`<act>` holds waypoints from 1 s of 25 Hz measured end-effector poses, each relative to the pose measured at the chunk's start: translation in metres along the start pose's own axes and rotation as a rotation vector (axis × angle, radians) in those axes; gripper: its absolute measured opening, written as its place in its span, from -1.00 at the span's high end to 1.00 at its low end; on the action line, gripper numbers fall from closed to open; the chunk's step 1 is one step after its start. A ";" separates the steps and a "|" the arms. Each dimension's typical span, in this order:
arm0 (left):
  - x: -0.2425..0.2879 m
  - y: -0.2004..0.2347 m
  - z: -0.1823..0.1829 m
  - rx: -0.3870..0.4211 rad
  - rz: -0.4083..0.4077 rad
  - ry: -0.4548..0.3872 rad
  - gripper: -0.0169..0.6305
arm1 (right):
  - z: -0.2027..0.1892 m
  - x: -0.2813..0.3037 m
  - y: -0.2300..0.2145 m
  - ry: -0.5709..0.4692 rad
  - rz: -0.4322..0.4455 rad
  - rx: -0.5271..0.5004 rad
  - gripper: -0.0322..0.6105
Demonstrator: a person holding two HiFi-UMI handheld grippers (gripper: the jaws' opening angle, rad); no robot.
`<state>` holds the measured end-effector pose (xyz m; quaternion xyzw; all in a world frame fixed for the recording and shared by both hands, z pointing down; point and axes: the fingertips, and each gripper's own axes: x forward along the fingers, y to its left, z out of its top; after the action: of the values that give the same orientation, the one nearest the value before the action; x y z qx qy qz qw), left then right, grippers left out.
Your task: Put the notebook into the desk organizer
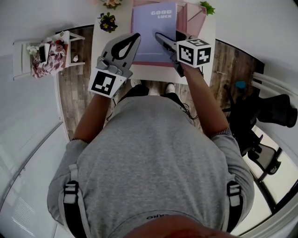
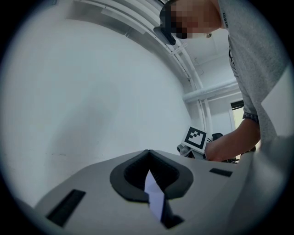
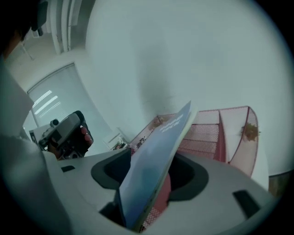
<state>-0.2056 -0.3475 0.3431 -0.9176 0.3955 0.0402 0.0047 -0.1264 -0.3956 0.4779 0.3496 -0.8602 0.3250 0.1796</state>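
Observation:
A lavender notebook (image 1: pixel 156 32) printed "GOOD LUCK" lies tilted over the pink mesh desk organizer (image 1: pixel 195 18) on the white desk (image 1: pixel 153 72). My left gripper (image 1: pixel 136 36) is at the notebook's left edge. In the left gripper view its jaws meet at the tips, and a thin sliver of the notebook (image 2: pixel 155 197) shows between them. My right gripper (image 1: pixel 159 37) is at the notebook's right side. In the right gripper view the notebook (image 3: pixel 154 165) stands edge-on between its jaws with gaps on both sides, and the pink organizer (image 3: pixel 206 133) is just behind.
Two small flower pots (image 1: pixel 108 22) stand at the desk's back left and a green sprig (image 1: pixel 207 7) at its back right. A white side stand (image 1: pixel 44 53) with clutter is on the left. A black office chair (image 1: pixel 267 116) is on the right.

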 end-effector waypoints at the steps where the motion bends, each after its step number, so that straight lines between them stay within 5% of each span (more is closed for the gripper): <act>1: 0.000 0.000 0.000 -0.001 -0.001 0.000 0.89 | -0.001 0.000 0.000 0.005 -0.013 -0.022 0.12; 14: 0.000 0.006 0.001 -0.016 -0.048 -0.020 0.89 | -0.013 0.009 -0.012 0.134 -0.108 -0.090 0.00; 25: 0.008 0.006 0.001 -0.008 -0.135 -0.027 0.89 | -0.019 0.012 -0.030 0.233 -0.306 -0.237 -0.04</act>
<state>-0.2043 -0.3578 0.3419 -0.9415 0.3327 0.0537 0.0092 -0.1118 -0.4044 0.5112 0.4128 -0.8027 0.2288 0.3647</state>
